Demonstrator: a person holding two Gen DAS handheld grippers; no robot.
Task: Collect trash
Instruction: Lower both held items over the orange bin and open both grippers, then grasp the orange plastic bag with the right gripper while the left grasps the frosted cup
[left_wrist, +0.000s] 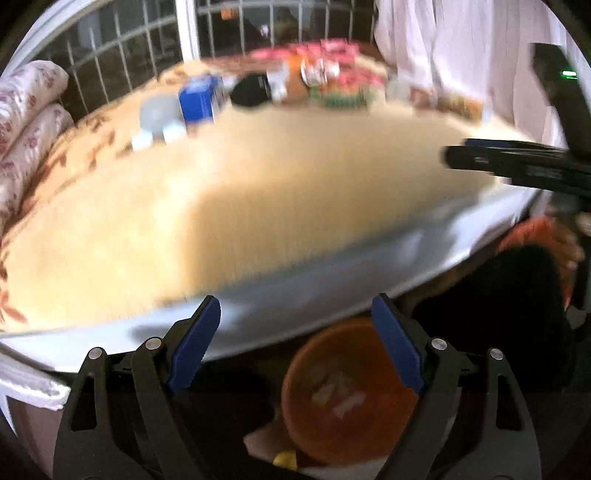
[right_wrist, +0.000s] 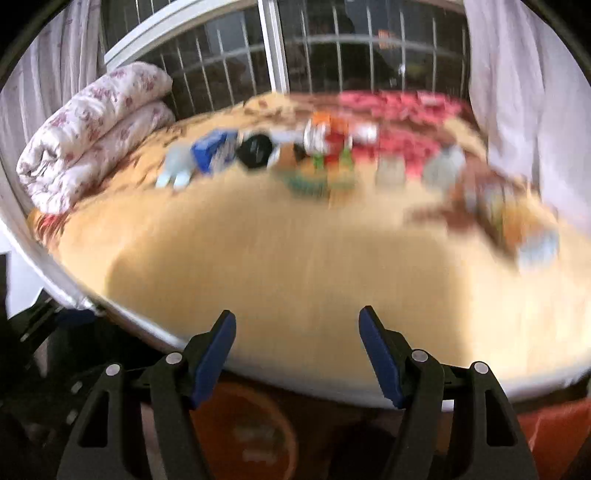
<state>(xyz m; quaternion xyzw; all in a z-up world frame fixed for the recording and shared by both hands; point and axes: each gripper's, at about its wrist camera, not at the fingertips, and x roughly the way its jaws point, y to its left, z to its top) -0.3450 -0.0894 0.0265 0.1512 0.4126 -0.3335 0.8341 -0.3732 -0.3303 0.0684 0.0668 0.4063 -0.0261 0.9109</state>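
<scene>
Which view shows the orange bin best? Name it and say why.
The left wrist view. The orange bin sits below the bed edge between the open fingers, its round rim and a few scraps inside visible, though blurred. The right wrist view catches only part of its rim at the bottom, dark and partly hidden behind that gripper's left finger.

My left gripper (left_wrist: 295, 314) and right gripper (right_wrist: 297, 328) look alike: black plastic linkage arms with triangular cutouts, round silver pivot pins, and flat blue pads (left_wrist: 195, 343) lining the inner faces of the fingers.
</scene>
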